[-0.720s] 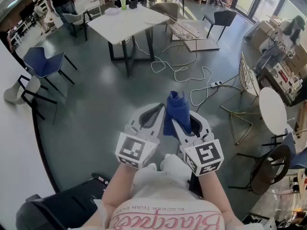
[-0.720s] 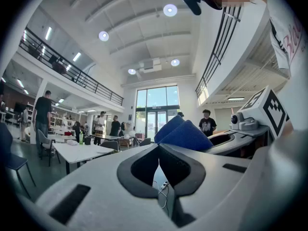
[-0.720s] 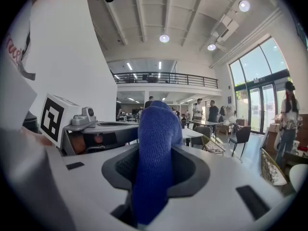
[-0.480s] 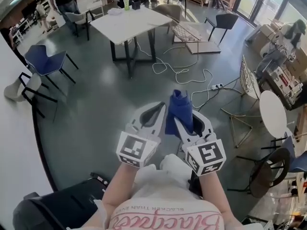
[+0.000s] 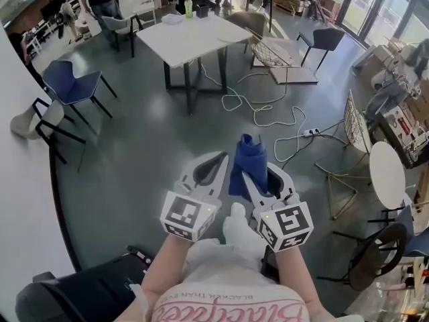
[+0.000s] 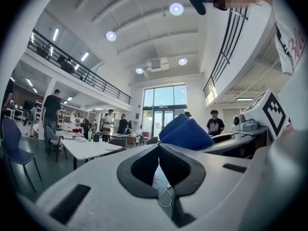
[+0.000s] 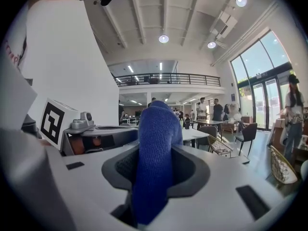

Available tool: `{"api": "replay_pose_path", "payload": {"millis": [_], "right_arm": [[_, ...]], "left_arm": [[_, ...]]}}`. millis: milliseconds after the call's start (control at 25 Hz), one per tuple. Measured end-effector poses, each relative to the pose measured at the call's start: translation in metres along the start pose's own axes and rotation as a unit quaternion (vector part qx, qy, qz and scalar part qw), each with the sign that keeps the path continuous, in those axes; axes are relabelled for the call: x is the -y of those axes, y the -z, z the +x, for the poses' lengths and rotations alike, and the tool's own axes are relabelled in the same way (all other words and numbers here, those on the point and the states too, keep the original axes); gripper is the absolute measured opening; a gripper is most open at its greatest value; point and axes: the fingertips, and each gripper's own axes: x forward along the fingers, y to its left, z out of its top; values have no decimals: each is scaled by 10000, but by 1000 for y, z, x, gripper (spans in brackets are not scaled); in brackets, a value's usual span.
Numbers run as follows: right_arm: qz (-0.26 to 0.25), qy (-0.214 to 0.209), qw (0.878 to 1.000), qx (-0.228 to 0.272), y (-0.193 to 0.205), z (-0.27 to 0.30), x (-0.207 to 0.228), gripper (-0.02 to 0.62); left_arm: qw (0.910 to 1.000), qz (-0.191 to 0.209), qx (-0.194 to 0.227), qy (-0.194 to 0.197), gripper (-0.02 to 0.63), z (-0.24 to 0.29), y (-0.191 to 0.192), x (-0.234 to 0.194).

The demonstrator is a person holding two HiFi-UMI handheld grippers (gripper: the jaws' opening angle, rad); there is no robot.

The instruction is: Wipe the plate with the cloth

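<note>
Lower centre of the head view: your right gripper (image 5: 260,176) clamps a folded blue cloth (image 5: 249,156), which stands upright between its jaws. Just beside it, your left gripper (image 5: 213,166) is closed on nothing. No plate shows in any view, so find it first, hold the grip firm and present a broad face of cloth. Beyond, at upper centre, stands a white table (image 5: 191,39).
</note>
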Motion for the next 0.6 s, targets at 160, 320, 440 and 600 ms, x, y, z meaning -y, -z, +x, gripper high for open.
{"api": "replay_pose_path", "payload": {"millis": [160,320,440,600], "right_arm": [[76,-39,10000,-14,-1,30,31,132],[197,-128,9997,-16,-6,61,62,132],[238,-145,9996,1,-14,85,87,132],[340,-224,9992,-53,-16,114,120,132]], "left_arm": [[9999,-75,-35,-86,5,36,4,-22],[9997,-177,-91,-136,5,74,6,-42],[9997,-195,-92,-151,5,105,2,-59],[9994,-243,-143,-222,4,143,4,-78]]}}
